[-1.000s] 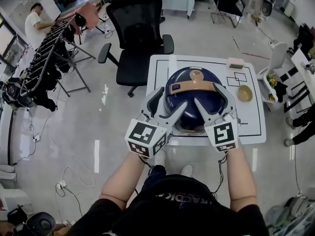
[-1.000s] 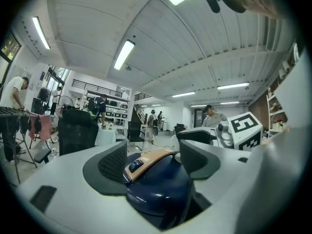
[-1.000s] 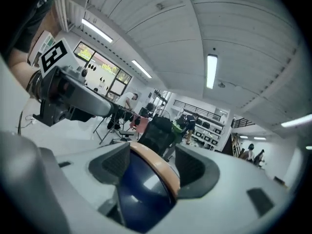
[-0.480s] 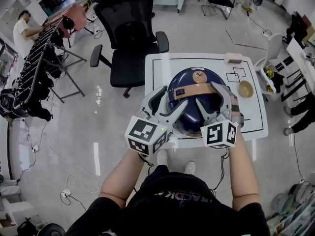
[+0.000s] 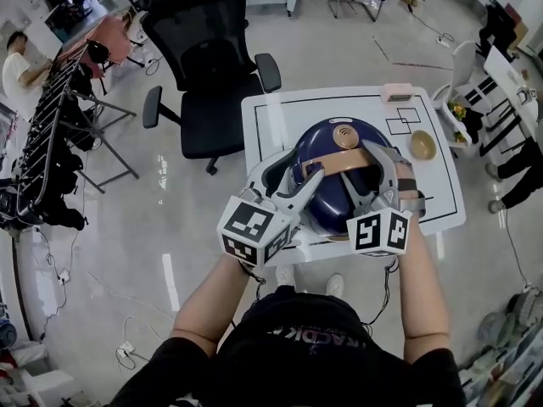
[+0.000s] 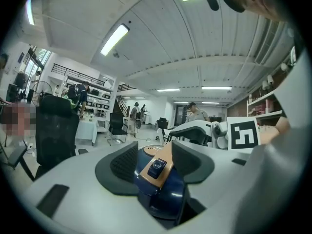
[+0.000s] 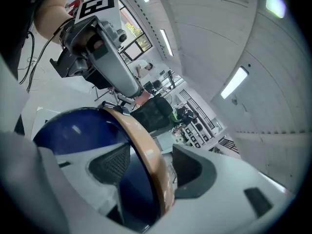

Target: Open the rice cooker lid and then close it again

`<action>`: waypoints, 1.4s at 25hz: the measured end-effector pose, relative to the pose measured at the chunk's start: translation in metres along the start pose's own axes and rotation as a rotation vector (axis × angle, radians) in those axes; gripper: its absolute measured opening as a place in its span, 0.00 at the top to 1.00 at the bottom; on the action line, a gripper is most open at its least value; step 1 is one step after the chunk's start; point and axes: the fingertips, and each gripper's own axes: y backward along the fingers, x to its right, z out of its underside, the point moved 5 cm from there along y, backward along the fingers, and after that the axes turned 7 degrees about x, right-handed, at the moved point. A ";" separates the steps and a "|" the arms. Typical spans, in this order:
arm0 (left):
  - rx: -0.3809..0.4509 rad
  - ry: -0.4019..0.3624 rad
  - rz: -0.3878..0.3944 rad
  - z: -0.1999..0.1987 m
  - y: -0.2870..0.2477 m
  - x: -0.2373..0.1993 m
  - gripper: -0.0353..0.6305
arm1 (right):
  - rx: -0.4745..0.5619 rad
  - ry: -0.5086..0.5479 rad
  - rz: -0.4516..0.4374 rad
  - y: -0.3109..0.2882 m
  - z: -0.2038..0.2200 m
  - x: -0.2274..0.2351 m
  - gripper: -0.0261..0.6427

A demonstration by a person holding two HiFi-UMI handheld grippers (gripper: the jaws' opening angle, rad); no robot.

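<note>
Rice cooker (image 5: 339,155) mid-table (image 5: 271,117), bowl (image 5: 422,145) to right, chair (image 5: 208,58) behind

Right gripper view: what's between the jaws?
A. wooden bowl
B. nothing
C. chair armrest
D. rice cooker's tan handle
D: the tan handle of the blue rice cooker runs between the jaws of the right gripper, while the wooden bowl sits apart on the table.

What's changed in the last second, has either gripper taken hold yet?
Both eased slightly down toward the rice cooker lid. The left hand-held gripper has just been closing its jaws round the button end of the tan handle; whether the pads grip yet is unclear. The right hand-held gripper straddles the handle's other side, jaws apart. Lid shut as before; nothing else moved.
</note>
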 end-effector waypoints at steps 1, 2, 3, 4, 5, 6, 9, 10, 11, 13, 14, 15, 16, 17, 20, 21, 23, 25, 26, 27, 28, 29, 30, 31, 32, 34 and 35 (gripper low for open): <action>-0.004 0.002 0.015 0.001 -0.002 -0.001 0.64 | -0.010 0.008 -0.006 -0.002 -0.001 -0.001 0.56; -0.007 0.004 0.030 0.002 -0.004 -0.002 0.66 | -0.018 0.018 -0.011 -0.003 -0.002 -0.002 0.59; -0.011 0.005 0.045 0.003 -0.006 -0.002 0.68 | -0.025 0.029 -0.014 -0.005 -0.002 -0.003 0.61; -0.015 0.007 0.059 0.005 -0.007 -0.003 0.71 | -0.031 0.041 -0.016 -0.006 -0.003 -0.004 0.63; -0.018 0.009 0.070 0.006 -0.009 -0.004 0.74 | -0.038 0.051 -0.017 -0.008 -0.003 -0.006 0.65; -0.020 0.011 0.079 0.008 -0.011 -0.005 0.78 | -0.044 0.057 -0.018 -0.008 -0.003 -0.007 0.65; -0.024 0.014 0.097 0.010 -0.015 -0.009 0.88 | -0.055 0.058 -0.020 -0.010 -0.004 -0.007 0.66; -0.026 0.015 0.103 0.010 -0.017 -0.010 0.91 | -0.057 0.059 -0.020 -0.011 -0.004 -0.006 0.66; -0.029 0.013 0.109 0.010 -0.018 -0.011 0.93 | -0.060 0.060 -0.019 -0.011 -0.005 -0.006 0.66; -0.038 0.006 0.123 0.012 -0.020 -0.012 0.94 | -0.065 0.063 -0.015 -0.012 -0.005 -0.006 0.66; -0.043 -0.001 0.129 0.013 -0.021 -0.012 0.94 | -0.070 0.065 -0.013 -0.012 -0.004 -0.007 0.66; -0.049 -0.011 0.136 0.014 -0.022 -0.012 0.94 | -0.076 0.068 -0.011 -0.012 -0.004 -0.007 0.66; -0.055 -0.021 0.141 0.015 -0.022 -0.012 0.94 | -0.081 0.071 -0.009 -0.012 -0.004 -0.007 0.67; -0.059 -0.030 0.147 0.016 -0.023 -0.011 0.94 | -0.086 0.073 -0.007 -0.012 -0.004 -0.007 0.67; -0.065 -0.049 0.163 0.017 -0.023 -0.010 0.94 | -0.096 0.075 -0.003 -0.012 -0.004 -0.007 0.67; -0.067 -0.053 0.170 0.017 -0.023 -0.010 0.94 | -0.098 0.076 -0.002 -0.012 -0.005 -0.007 0.67; -0.068 -0.050 0.180 0.018 -0.023 -0.010 0.94 | -0.102 0.078 0.001 -0.012 -0.005 -0.008 0.68; -0.065 -0.041 0.180 0.018 -0.023 -0.011 0.94 | -0.106 0.077 0.004 -0.012 -0.005 -0.008 0.68; -0.063 -0.038 0.178 0.018 -0.023 -0.011 0.94 | -0.108 0.077 0.006 -0.012 -0.005 -0.008 0.68; -0.061 -0.034 0.178 0.018 -0.023 -0.011 0.94 | -0.109 0.077 0.007 -0.012 -0.005 -0.008 0.68; -0.060 -0.031 0.181 0.018 -0.023 -0.011 0.94 | -0.110 0.076 0.009 -0.012 -0.005 -0.008 0.68; -0.059 -0.028 0.184 0.019 -0.024 -0.012 0.94 | -0.111 0.075 0.010 -0.013 -0.005 -0.008 0.68; -0.059 -0.026 0.187 0.019 -0.024 -0.012 0.94 | -0.111 0.073 0.011 -0.013 -0.005 -0.008 0.68; -0.058 -0.026 0.188 0.019 -0.024 -0.012 0.94 | -0.112 0.071 0.012 -0.013 -0.004 -0.008 0.68; -0.057 -0.026 0.188 0.019 -0.024 -0.012 0.94 | -0.112 0.070 0.013 -0.013 -0.005 -0.008 0.68; -0.056 -0.024 0.185 0.019 -0.023 -0.012 0.94 | -0.111 0.067 0.013 -0.013 -0.005 -0.008 0.68; -0.057 -0.022 0.184 0.019 -0.023 -0.012 0.94 | -0.111 0.065 0.012 -0.013 -0.005 -0.008 0.68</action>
